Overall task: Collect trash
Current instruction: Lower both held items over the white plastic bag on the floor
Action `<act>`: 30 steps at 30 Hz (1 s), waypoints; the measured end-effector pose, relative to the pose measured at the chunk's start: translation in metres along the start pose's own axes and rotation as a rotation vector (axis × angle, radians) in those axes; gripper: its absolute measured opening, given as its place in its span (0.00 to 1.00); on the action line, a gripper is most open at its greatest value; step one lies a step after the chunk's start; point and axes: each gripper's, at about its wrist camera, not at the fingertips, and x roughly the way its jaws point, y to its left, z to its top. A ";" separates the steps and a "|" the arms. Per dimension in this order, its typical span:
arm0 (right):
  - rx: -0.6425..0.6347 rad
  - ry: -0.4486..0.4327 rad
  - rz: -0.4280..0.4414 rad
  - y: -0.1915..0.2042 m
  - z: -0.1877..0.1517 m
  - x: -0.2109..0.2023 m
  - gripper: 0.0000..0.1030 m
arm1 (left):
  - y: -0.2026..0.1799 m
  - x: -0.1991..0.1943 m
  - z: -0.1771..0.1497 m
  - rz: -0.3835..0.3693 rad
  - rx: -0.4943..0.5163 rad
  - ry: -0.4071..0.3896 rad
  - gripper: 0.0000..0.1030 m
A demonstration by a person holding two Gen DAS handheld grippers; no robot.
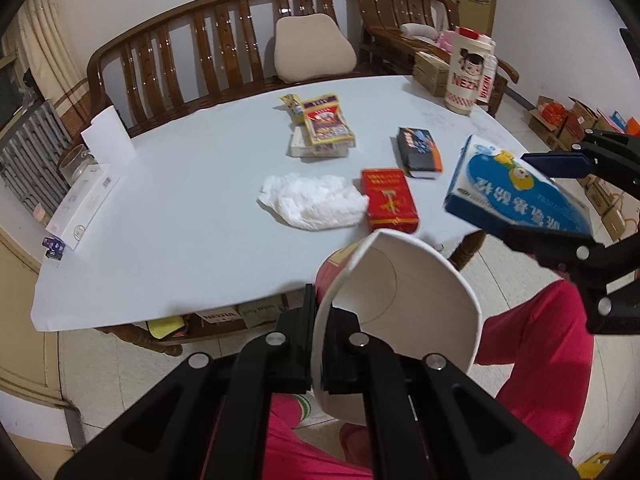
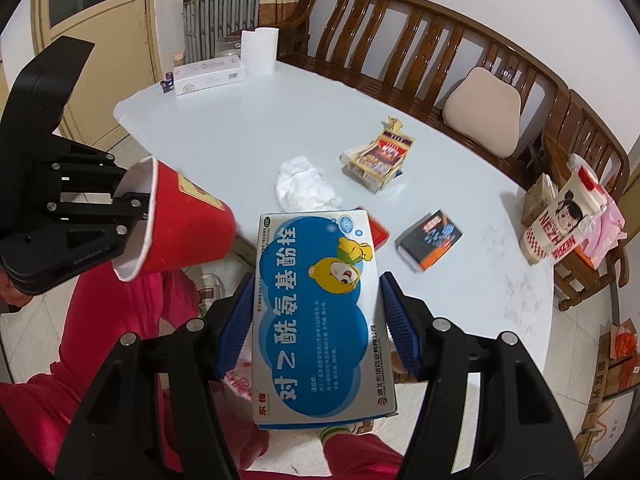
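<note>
The blue medicine box is pinched across its long sides by the right gripper, just beside the red paper cup, whose rim is clamped by the left gripper. Both are probably light and easily crushed, so gentle pressure is advised.

Both wrist views look down from off the near edge, close over the pale blue round worktop, sharing its whole surface and the brown wooden slatted bench behind
</note>
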 end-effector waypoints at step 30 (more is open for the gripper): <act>0.089 0.131 0.013 0.035 -0.097 0.060 0.59 | -0.050 0.079 -0.076 -0.089 0.039 0.169 0.03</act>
